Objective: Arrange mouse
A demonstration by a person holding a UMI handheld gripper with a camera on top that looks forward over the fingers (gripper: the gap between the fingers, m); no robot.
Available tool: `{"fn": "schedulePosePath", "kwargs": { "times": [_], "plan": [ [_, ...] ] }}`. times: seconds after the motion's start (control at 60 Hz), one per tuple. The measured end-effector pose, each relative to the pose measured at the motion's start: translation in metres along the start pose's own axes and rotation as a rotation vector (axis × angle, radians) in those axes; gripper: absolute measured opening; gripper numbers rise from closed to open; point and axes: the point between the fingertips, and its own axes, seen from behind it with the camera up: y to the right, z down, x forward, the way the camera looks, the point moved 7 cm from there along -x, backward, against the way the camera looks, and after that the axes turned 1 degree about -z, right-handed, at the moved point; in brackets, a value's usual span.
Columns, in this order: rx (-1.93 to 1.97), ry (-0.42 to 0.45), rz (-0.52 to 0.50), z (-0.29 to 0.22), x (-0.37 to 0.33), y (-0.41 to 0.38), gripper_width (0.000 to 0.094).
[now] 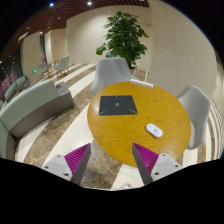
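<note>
A white mouse (pixel 154 130) lies on the round wooden table (pixel 120 130), to the right of a dark square mouse pad (pixel 117 104) and apart from it. My gripper (pixel 112 160) hangs well above the near edge of the table. Its fingers with the magenta pads (pixel 77 158) stand wide apart with nothing between them. The mouse is beyond the right finger (pixel 150 158).
Two grey chairs stand at the table, one behind it (pixel 110 72) and one at its right (pixel 198 108). A potted plant (pixel 124 35) stands behind them. A long grey sofa (pixel 35 103) runs along the left. Marbled floor (pixel 65 125) lies between the sofa and the table.
</note>
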Motion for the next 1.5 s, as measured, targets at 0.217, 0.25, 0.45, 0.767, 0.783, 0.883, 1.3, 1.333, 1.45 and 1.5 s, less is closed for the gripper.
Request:
{"fn": "schedulePosePath", "kwargs": {
  "times": [0.217, 0.25, 0.45, 0.767, 0.783, 0.883, 1.3, 1.333, 1.45, 1.5],
  "plan": [
    [0.097, 0.014, 0.107, 0.008, 0.008, 0.039, 0.0858],
    [0.117, 0.016, 0.129, 0.011, 0.009, 0.050, 0.0859],
    [0.211, 0.042, 0.247, 0.028, 0.022, 0.104, 0.0859],
    [0.266, 0.076, 0.351, 0.056, 0.071, 0.157, 0.0859],
    [0.268, 0.079, 0.354, 0.056, 0.076, 0.159, 0.0859],
    [0.286, 0.091, 0.360, 0.060, 0.105, 0.172, 0.0858],
    [0.267, 0.056, 0.379, 0.039, 0.217, 0.225, 0.0861],
    [0.270, 0.052, 0.381, 0.037, 0.224, 0.230, 0.0860],
    [0.282, 0.058, 0.364, 0.021, 0.242, 0.247, 0.0871],
    [0.282, 0.056, 0.367, 0.015, 0.248, 0.255, 0.0867]
  ]
}}
